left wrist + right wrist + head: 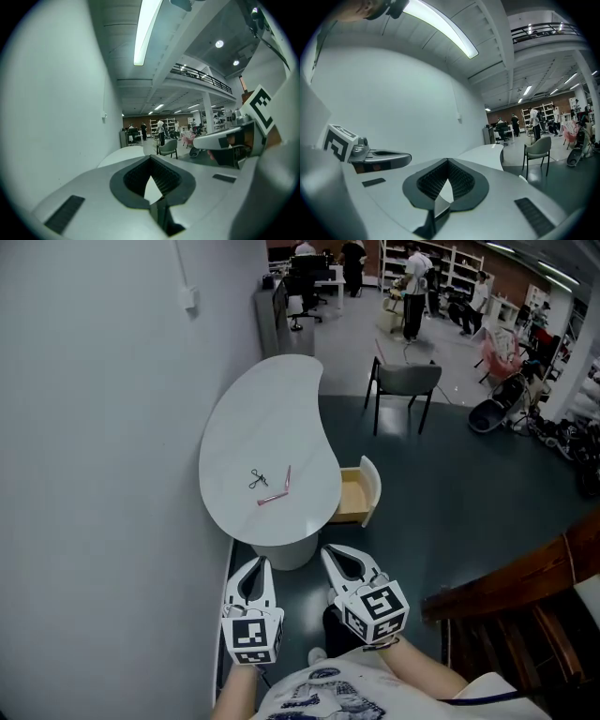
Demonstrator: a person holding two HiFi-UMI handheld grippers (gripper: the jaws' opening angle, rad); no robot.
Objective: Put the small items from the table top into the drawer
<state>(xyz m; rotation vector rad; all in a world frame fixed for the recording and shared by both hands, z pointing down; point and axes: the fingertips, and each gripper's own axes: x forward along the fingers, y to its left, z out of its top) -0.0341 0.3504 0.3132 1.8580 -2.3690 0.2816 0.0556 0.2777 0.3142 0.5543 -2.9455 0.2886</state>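
Your left gripper and right gripper are both closed and empty, short of the white kidney-shaped table's near edge. The wall runs along its left; open dark floor lies right, past the open drawer (wood inside). Mid-top: small black scissors, just beside a pink bent stick, one leg pointing away from you, the other across.

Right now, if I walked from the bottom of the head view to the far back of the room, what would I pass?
right claw → open drawer → grey chair → standing person → shelves
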